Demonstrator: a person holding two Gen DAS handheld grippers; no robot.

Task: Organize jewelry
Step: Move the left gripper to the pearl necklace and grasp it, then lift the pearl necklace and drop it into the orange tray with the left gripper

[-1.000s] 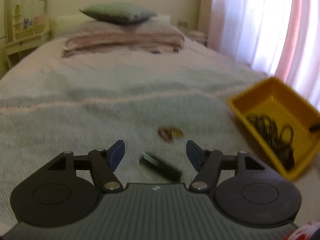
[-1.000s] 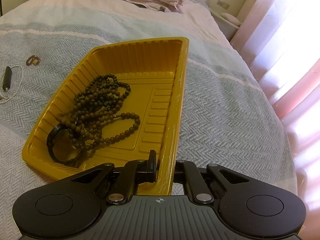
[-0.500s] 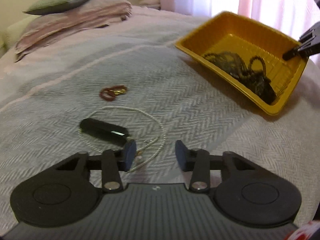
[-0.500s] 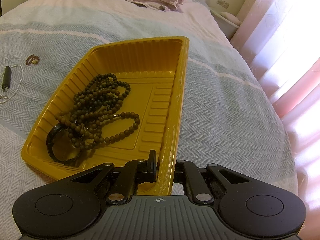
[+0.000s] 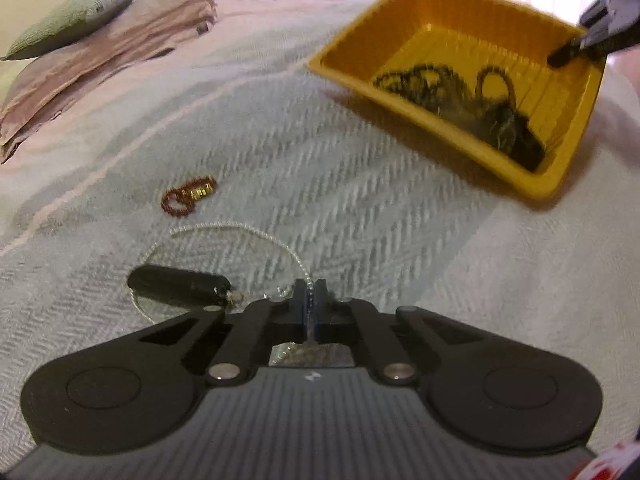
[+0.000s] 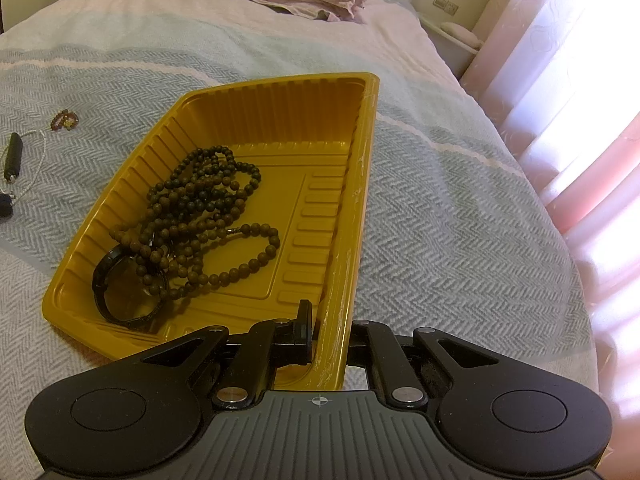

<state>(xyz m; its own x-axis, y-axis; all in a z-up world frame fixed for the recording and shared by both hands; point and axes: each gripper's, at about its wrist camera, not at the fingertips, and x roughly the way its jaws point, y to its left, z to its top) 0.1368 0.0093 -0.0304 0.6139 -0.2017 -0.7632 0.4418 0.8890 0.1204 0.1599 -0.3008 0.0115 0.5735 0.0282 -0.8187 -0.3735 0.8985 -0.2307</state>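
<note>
My left gripper (image 5: 309, 286) is down on the bedspread, its jaws closing tight on the thin silver chain (image 5: 240, 228) of a necklace. The necklace's black cylinder pendant (image 5: 178, 284) lies just left of the fingers. A red bead bracelet (image 5: 188, 196) lies further away on the bed. My right gripper (image 6: 328, 320) is shut on the near wall of the yellow tray (image 6: 280, 80). One finger is inside the tray, the other is hidden behind the wall. A brown bead necklace (image 6: 200, 208) and a black bangle (image 6: 128, 292) lie in the tray.
Everything rests on a grey herringbone bedspread (image 6: 440, 220). Folded pink blankets (image 5: 100, 60) and a grey pillow (image 5: 76, 16) sit at the head of the bed. Pink curtains (image 6: 580, 60) hang along the right side. Open bedspread lies between the chain and the tray (image 5: 424, 118).
My left gripper swung down and toward the chain necklace, rolled, and went from wide open to shut on the chain. The right gripper and tray have not moved.
</note>
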